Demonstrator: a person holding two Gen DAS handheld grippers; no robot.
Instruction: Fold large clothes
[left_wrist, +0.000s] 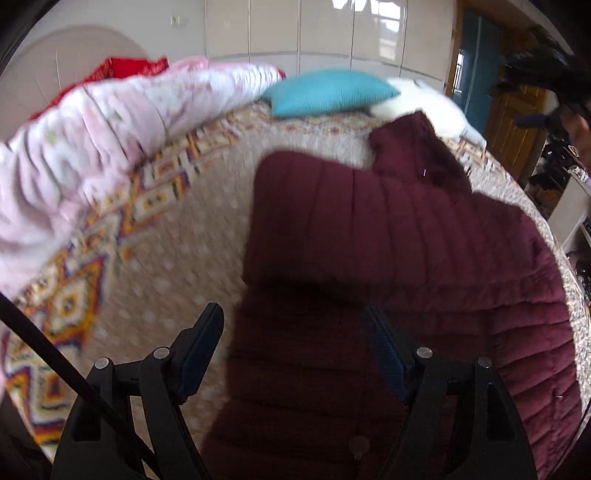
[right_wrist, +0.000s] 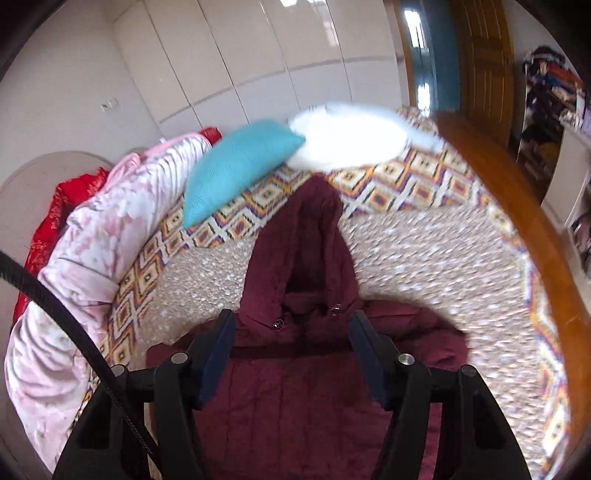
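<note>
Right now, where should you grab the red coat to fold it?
Probably the coat at its shoulders, just below the hood, coming from above. It lies flat on the bed, so pinching the padded edges works best. The right gripper is open over that spot.

A coat (right_wrist: 295, 387) is spread on a bed (right_wrist: 424, 266), beneath and ahead of both tongs. Its hood (right_wrist: 314, 236) is laid straight ahead of the right tongs (right_wrist: 291, 332). Beyond the hood, a cushion (right_wrist: 240, 166) is set to the left and a pillow (right_wrist: 351, 136) to the right. A rolled quilt (left_wrist: 92, 147) is laid along the bed's edge, left of the left tongs (left_wrist: 293, 325).
</note>
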